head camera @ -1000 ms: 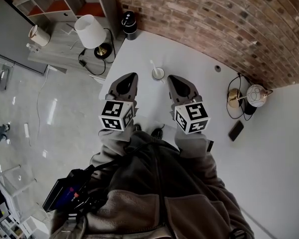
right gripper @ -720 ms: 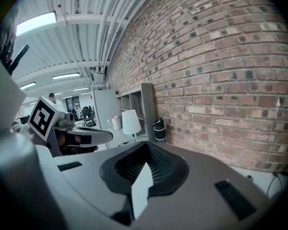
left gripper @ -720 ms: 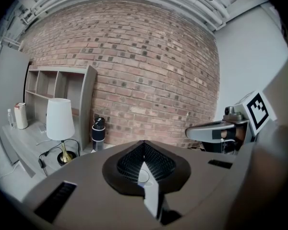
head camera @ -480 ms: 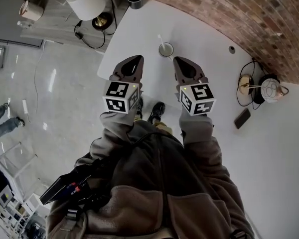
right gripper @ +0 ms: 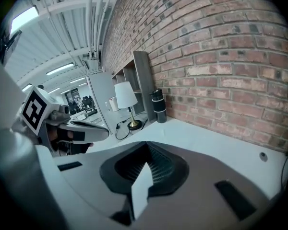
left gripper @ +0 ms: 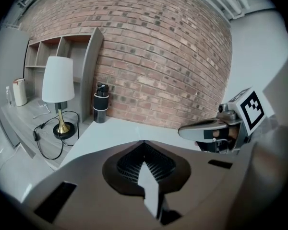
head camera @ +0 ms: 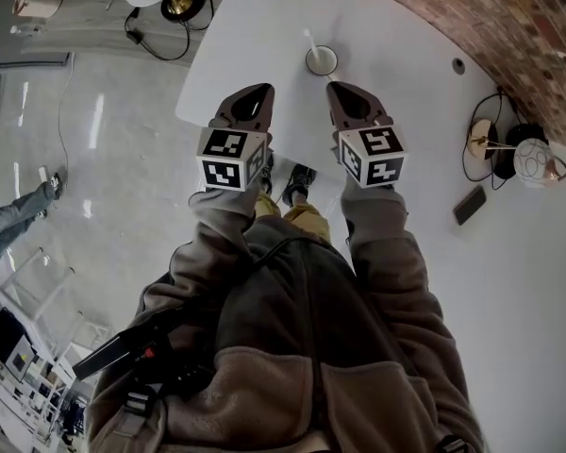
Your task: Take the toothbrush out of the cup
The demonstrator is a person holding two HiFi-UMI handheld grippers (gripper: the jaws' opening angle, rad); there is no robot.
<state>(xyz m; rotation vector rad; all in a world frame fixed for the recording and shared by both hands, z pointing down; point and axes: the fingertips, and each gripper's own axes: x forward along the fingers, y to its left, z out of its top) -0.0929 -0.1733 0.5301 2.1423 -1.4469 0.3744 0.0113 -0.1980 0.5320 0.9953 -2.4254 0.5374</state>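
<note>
A small white cup (head camera: 322, 60) stands on the white table (head camera: 264, 26), and a white toothbrush (head camera: 310, 43) leans out of it to the upper left. My left gripper (head camera: 257, 92) and right gripper (head camera: 339, 89) are held side by side over the table's near edge. They sit a short way short of the cup, one on each side of it. Both look shut, with nothing between the jaws. In the left gripper view the left gripper (left gripper: 144, 142) hides the cup; the right gripper (left gripper: 206, 128) shows beside it. The right gripper view also hides the cup behind the right gripper (right gripper: 145, 143).
A brick wall (head camera: 509, 36) runs behind the table. At the right lie a gold lamp (head camera: 495, 140) with its cable and a dark phone (head camera: 469, 205). A black bottle (left gripper: 100, 104) stands at the far left corner. A white-shaded lamp (left gripper: 57, 80) sits beyond the table's left edge.
The head view has tipped and shifted, so table and cup sit higher in the picture. The cup now lies ahead of the gripper tips rather than level between them. Both grippers stay shut.
</note>
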